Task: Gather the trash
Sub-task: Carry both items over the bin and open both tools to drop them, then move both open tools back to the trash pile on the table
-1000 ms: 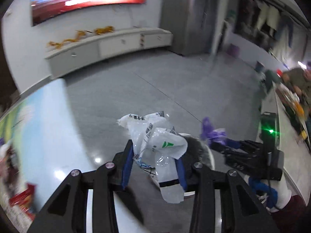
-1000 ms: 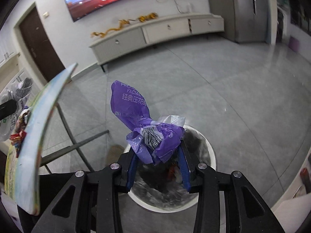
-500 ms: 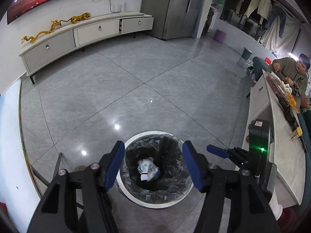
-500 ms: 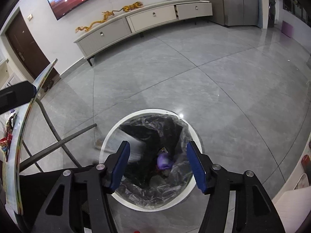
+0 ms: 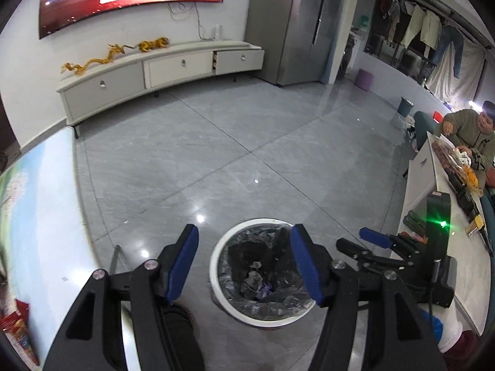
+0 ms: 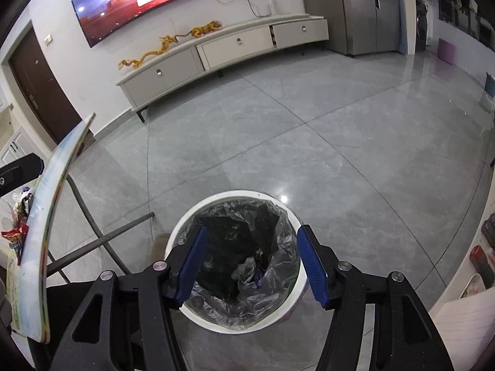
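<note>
Both tools hang over the round white trash bin with the black plastic liner (image 6: 241, 324), and that bin is our landmark. The left gripper (image 5: 244, 266) has its blue-padded jaws spread wide, nothing between them, fingers empty, with the bin's rim (image 5: 216, 266) showing through the gap. The right gripper (image 6: 250, 266) stands spread just as wide, also empty, and looks straight down into the bin's mouth.

Down in the bin's bottom lies the trash: a crumpled pale plastic wrapper (image 6: 246, 270) with a scrap of purple plastic packaging (image 6: 257, 278) touching it. From the left camera the same heap sits deep inside the liner, the pale wrapper (image 5: 252, 278) above the purple scrap (image 5: 266, 290).

Left of the bin, a folding table with a glossy pale-blue printed top (image 6: 49, 216) stands on thin grey metal legs (image 6: 102, 241), one leg reaching close to the bin's rim. Red snack packets (image 6: 15, 238) rest on that tabletop, on the side away from the bin.

Right of the bin, the right gripper's black body (image 5: 402, 262) with a green light shows in the left camera, and beyond it a long white counter (image 5: 454, 247). A person in an olive jumper (image 5: 470, 136) sits at the counter's far end, well apart from the bin.

Far beyond the bin, a low white TV cabinet (image 6: 232, 52) runs along the wall under a wide curved screen (image 6: 161, 3)
</note>
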### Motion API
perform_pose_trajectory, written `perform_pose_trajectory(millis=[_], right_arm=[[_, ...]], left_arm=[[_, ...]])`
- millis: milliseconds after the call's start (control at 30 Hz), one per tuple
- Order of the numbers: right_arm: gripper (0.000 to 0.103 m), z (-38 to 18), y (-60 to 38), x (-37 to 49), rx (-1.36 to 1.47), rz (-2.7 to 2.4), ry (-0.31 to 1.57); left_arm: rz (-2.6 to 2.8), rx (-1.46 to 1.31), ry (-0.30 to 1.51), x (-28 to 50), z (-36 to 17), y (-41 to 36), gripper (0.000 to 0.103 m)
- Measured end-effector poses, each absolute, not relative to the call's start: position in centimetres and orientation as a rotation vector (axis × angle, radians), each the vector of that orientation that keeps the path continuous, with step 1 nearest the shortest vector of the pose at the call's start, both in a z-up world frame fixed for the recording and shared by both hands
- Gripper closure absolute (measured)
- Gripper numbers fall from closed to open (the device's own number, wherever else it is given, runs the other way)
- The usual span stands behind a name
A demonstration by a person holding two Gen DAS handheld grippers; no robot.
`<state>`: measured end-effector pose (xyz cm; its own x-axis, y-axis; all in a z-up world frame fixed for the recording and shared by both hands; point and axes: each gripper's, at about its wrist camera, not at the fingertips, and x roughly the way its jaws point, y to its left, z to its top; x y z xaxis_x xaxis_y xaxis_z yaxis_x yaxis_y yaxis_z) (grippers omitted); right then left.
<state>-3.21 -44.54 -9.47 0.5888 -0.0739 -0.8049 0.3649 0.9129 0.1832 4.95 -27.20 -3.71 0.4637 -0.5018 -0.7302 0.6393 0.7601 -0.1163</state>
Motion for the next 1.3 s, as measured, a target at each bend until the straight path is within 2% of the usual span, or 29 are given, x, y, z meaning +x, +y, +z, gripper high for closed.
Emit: perform_pose_trajectory(millis=[267, 567, 900, 1067, 1300], right_arm=[[0.043, -5.9, -40.9, -2.6, 0.305, -0.192, 0.847], [0.043, -2.2, -34.1, -1.0, 0.252, -0.051, 0.795], [0.041, -0.2, -22.4, 2.5, 0.147, 0.240, 0.813], [0.038, -1.2, -17.1, 4.6, 0.133, 0.402, 0.852], [0.037, -3.6, -9.2, 7.7, 0.089, 0.589, 0.918]], left_arm=[[-0.596, 0.145, 0.759, 3.7, -1.6, -20.1, 0.043], [-0.407, 0.023, 0.690, 2.7, 0.1, -7.2, 0.040], [-0.139, -0.132, 0.740, 4.1, -2.9, 7.9, 0.040], [-0.086, -0.179, 0.785, 5.9, -4.9, 11.9, 0.040], [-0.113, -0.185, 0.844, 9.1, -6.9, 12.4, 0.040]])
